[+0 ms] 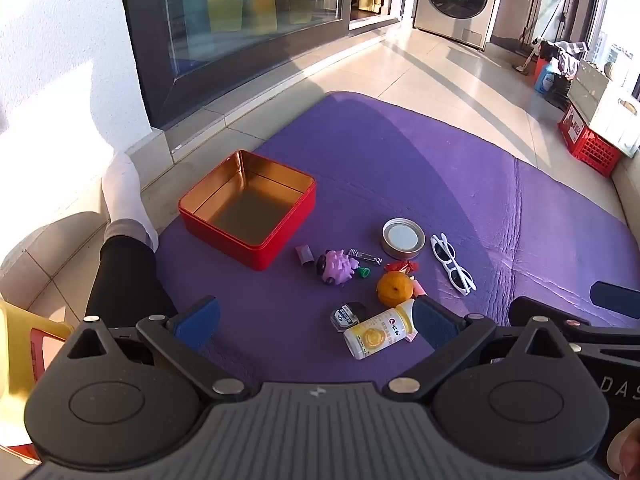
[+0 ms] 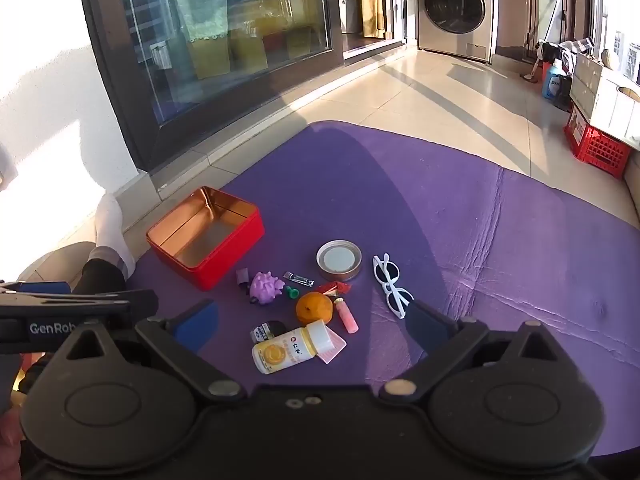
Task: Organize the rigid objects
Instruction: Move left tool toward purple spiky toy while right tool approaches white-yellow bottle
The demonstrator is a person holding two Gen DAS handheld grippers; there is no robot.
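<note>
On the purple mat [image 1: 400, 168], our red tin [image 1: 248, 208] sits open at far left, small items scattered to its right. Both our left gripper [image 1: 316, 320] and right gripper [image 2: 316, 324] gape wide, holding nothing. Only the right view bares the pink lighter [image 2: 347, 319] beside the orange [image 2: 314, 307]; white sunglasses [image 2: 390, 286] lie rightmost.

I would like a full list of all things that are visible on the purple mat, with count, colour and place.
tin box: 1, red, gold inside, mat's left, nothing inside
round lid: 1, metal, right of the box
sunglasses: 1, white, right of the lid
spiky toy: 1, purple, near the box
nail clipper: 1, silver, behind the toy
orange: 1, middle
bottle: 1, yellow-white, lying nearest
lighter: 1, pink, right of the orange
mat: 1, purple, floor
left gripper: jaws open
right gripper: jaws open
</note>
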